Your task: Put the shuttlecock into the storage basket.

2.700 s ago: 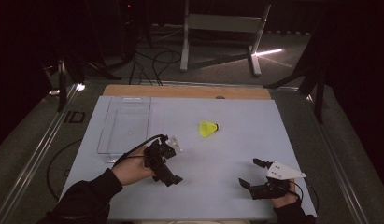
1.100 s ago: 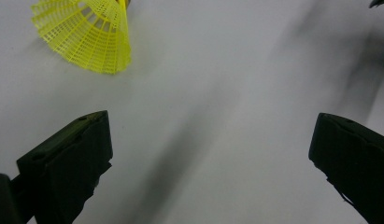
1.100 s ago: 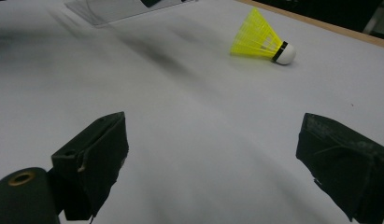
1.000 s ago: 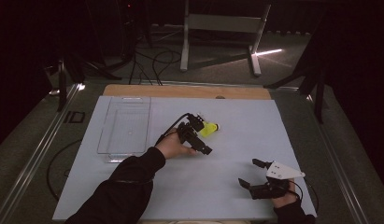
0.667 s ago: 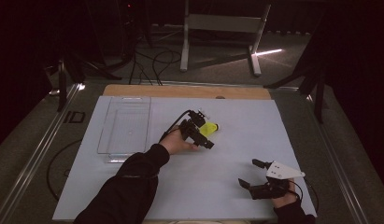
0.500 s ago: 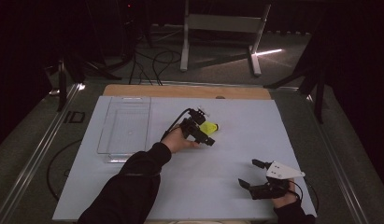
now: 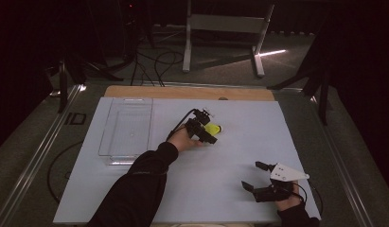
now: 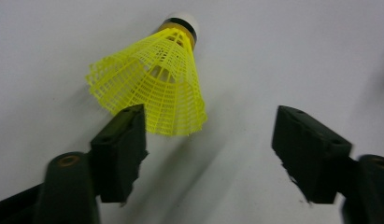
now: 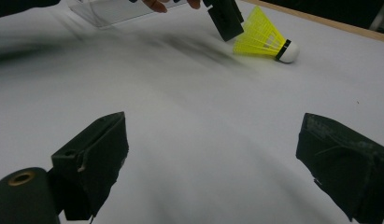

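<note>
A yellow plastic shuttlecock (image 7: 214, 128) with a white cork tip lies on its side on the white mat. In the left gripper view the shuttlecock (image 8: 157, 88) has its skirt's rim just inside the left jaw, cork pointing away. My left gripper (image 7: 207, 131) (image 8: 213, 154) is low over it; its jaws have just been closing, and a gap still shows on both sides of the skirt. My right gripper (image 7: 253, 176) (image 9: 217, 163) rests near the front right of the mat, open with nothing between its jaws. From there the shuttlecock (image 9: 262, 35) lies far ahead.
A clear plastic tray (image 7: 126, 130) sits at the mat's back left, left of the left hand. The white mat (image 7: 258, 137) covers the table; a wooden strip (image 7: 182, 92) runs along its far edge. A metal stand (image 7: 225, 23) and cables are on the floor beyond.
The left hand has travelled from the tray's front corner to the shuttlecock, then sunk a little toward it, its jaws narrower. The right gripper has stayed still.
</note>
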`<action>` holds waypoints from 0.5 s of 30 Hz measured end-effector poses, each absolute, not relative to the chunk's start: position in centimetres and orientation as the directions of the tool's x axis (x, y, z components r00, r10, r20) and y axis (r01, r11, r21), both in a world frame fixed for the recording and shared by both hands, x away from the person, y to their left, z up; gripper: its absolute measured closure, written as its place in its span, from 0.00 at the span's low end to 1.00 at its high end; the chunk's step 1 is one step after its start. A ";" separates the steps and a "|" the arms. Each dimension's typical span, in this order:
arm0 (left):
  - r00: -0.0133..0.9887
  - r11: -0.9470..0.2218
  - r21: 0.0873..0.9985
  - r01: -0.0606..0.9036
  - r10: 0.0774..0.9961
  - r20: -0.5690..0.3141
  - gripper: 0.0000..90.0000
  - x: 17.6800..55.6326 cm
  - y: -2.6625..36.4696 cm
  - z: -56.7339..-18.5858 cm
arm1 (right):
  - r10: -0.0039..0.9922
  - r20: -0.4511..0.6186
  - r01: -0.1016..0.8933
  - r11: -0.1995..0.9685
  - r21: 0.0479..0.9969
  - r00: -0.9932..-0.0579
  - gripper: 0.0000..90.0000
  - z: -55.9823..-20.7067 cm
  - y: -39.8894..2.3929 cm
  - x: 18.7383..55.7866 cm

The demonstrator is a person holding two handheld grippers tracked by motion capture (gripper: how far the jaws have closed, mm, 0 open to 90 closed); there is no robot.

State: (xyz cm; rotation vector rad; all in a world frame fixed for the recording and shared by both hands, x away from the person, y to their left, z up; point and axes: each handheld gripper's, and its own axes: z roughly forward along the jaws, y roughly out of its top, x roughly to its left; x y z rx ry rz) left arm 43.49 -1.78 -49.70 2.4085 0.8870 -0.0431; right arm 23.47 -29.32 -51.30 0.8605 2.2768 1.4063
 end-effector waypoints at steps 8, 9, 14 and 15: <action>0.799 -0.646 0.500 0.576 0.575 -0.177 0.45 44.0 -2.4 -50.7 | 0.644 0.039 0.323 0.329 0.887 -0.764 0.10 -51.3 -29.3 23.5; 0.799 -0.646 0.500 0.576 0.575 -0.177 0.46 44.0 -2.4 -50.7 | 0.644 0.039 0.323 0.329 0.887 -0.764 0.10 -51.3 -29.3 23.5; 0.808 -0.660 0.502 0.558 0.571 -0.147 0.56 44.3 -3.0 -51.1 | 0.642 0.041 0.324 0.329 0.887 -0.765 0.10 -51.3 -29.3 23.5; 0.809 -0.659 0.510 0.554 0.569 -0.143 0.57 44.3 -3.1 -51.1 | 0.642 0.041 0.324 0.328 0.887 -0.765 0.10 -51.3 -29.3 23.5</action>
